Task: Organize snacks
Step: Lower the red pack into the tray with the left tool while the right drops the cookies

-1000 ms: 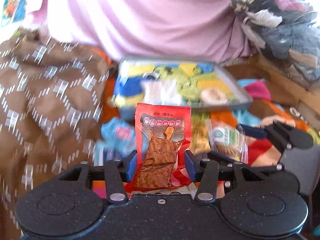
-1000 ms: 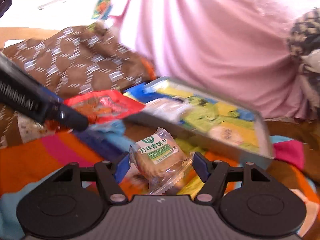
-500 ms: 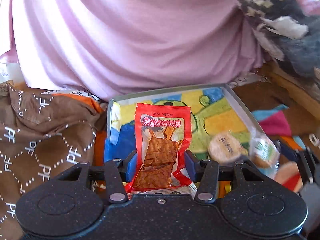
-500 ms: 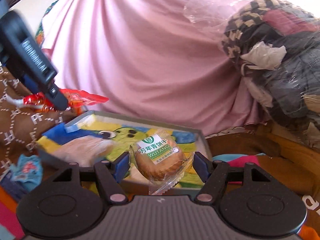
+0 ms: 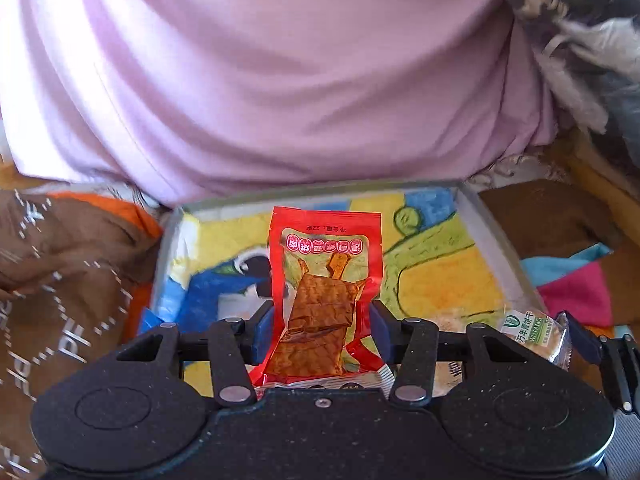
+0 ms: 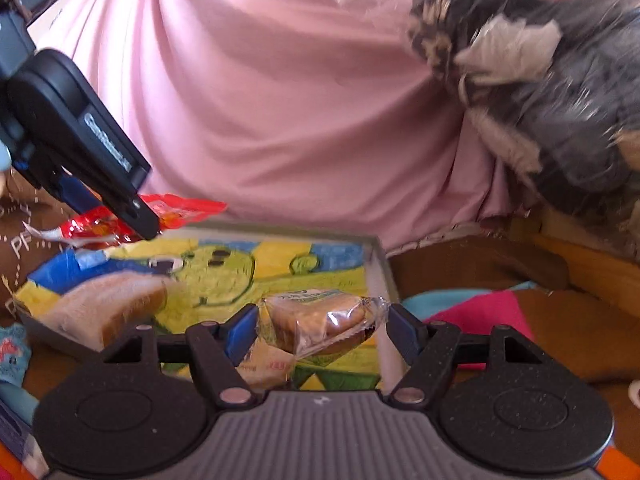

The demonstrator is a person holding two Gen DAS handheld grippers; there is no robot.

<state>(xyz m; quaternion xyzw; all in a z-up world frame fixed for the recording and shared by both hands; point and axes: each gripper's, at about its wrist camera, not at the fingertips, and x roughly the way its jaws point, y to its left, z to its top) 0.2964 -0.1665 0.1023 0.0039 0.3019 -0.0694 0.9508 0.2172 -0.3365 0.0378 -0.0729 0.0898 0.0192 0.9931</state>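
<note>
My left gripper (image 5: pixel 322 328) is shut on a red snack packet (image 5: pixel 324 292) that stands upright between the pads, above the near left part of a grey tray (image 5: pixel 500 252) lined with a colourful cartoon picture. My right gripper (image 6: pixel 320 328) is shut on a clear-wrapped round biscuit packet (image 6: pixel 316 320), tipped forward and seen edge-on, over the tray's (image 6: pixel 378 264) near right corner. The biscuit packet (image 5: pixel 536 332) also shows at the right edge of the left wrist view. A wrapped bread slice (image 6: pixel 108 308) lies in the tray at the left, and another pale packet (image 6: pixel 268 368) lies under my right fingers.
A pink cloth (image 5: pixel 280 80) hangs right behind the tray. Brown patterned fabric (image 5: pixel 60 280) lies to the left, and a plastic-wrapped bundle of clothes (image 6: pixel 540 100) is at the upper right. A blue snack packet (image 6: pixel 12 352) sits outside the tray's left side on the colourful cover.
Both grippers have moved forward with their packets, from the cover in front to above the tray. The biscuit packet has tipped forward in the right fingers.
</note>
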